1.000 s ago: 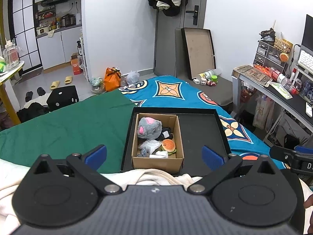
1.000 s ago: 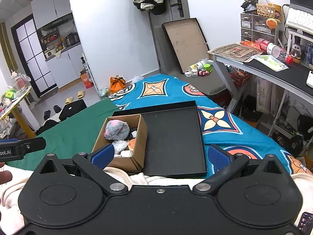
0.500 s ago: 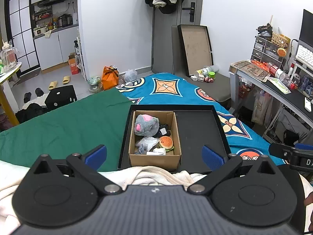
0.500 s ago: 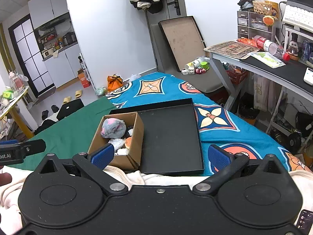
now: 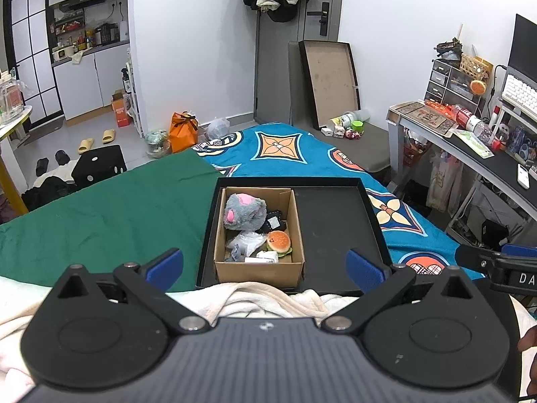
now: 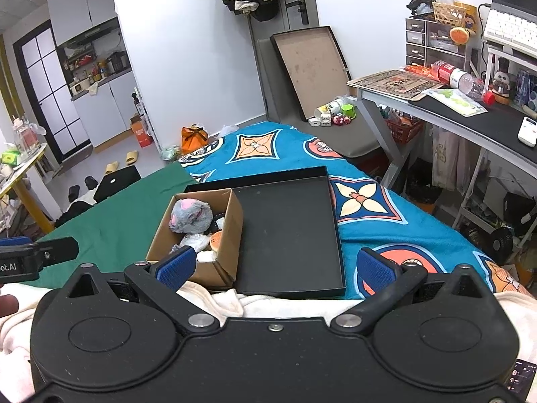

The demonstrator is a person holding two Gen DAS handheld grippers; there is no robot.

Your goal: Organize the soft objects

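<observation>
A shallow black tray lies on the bed, straddling the seam where the green cover meets the blue patterned cover. A brown cardboard box stands inside the tray, filling its left part and set against the tray's left and near walls; the rest of the tray floor to the right is bare black.

The box is open at the top and holds the soft things. At its far end sits a grey plush toy with pink patches, the largest item in the box. Just beside it, toward the right wall, lies a small black item with a white label. In the near half a burger-shaped toy rests against the right wall, touching a crinkled clear plastic bag to its left. Along the near wall lie a small white packet and a small grey-blue piece; what these are cannot be told.

A cream blanket is bunched along the near edge of the tray, touching the box's front.

The left gripper hangs above the blanket with its blue pads spread wide, nothing between them, the box showing in the gap. The right gripper is likewise spread wide and holds nothing; its left pad overlaps the near corner of the box in the right wrist view, and the tray's bare part lies ahead of it.
</observation>
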